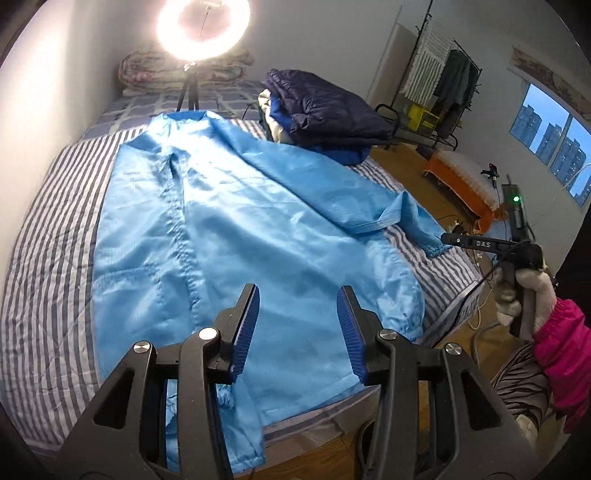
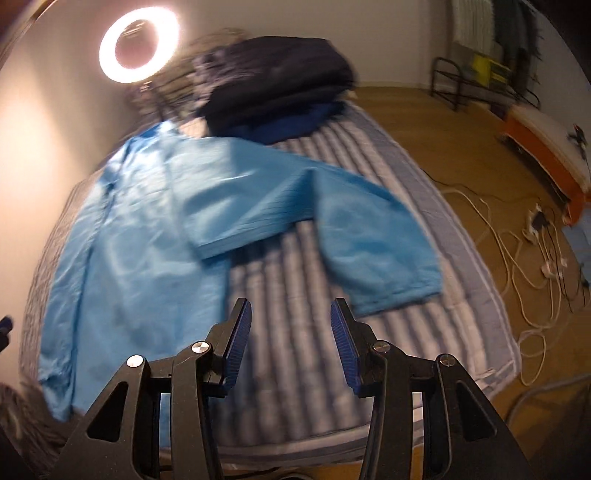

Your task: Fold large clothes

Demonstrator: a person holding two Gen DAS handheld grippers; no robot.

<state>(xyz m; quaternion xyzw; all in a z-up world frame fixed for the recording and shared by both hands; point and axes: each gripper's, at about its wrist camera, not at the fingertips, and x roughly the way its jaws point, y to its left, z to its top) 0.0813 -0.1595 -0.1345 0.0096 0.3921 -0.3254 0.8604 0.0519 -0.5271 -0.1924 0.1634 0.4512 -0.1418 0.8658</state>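
A large, shiny sky-blue coat of thin slippery fabric [image 1: 221,229] lies spread flat, front up, on the grey-and-white striped bed cover [image 1: 44,236], collar toward the far wall and hem at the near edge of the bed. Its front closure runs down the middle. The right sleeve [image 2: 373,236] bends out across the stripes and ends in a gathered cuff; the other sleeve seems to hang over the near edge, though the left gripper hides part of it.

The cloth looks light and limp, with a satin sheen, so it will likely slide on itself and hold no crease. Seams, cuffs and the hem should give the firmest purchase; a pinch in the open panel may slip. The right cuff or the shoulder seam looks the sensible place to take hold for folding the sleeve inward.

The left gripper [image 1: 300,328] hovers above the hem, jaws spread with nothing between the blue ribbed pads. The right gripper [image 2: 291,343] is likewise spread and empty, over bare stripes near the cuff; its view is blurred.

Beyond the collar stands a stack of folded dark navy garments [image 1: 325,110], and a glowing ring light on a tripod [image 1: 203,29] by the wall.
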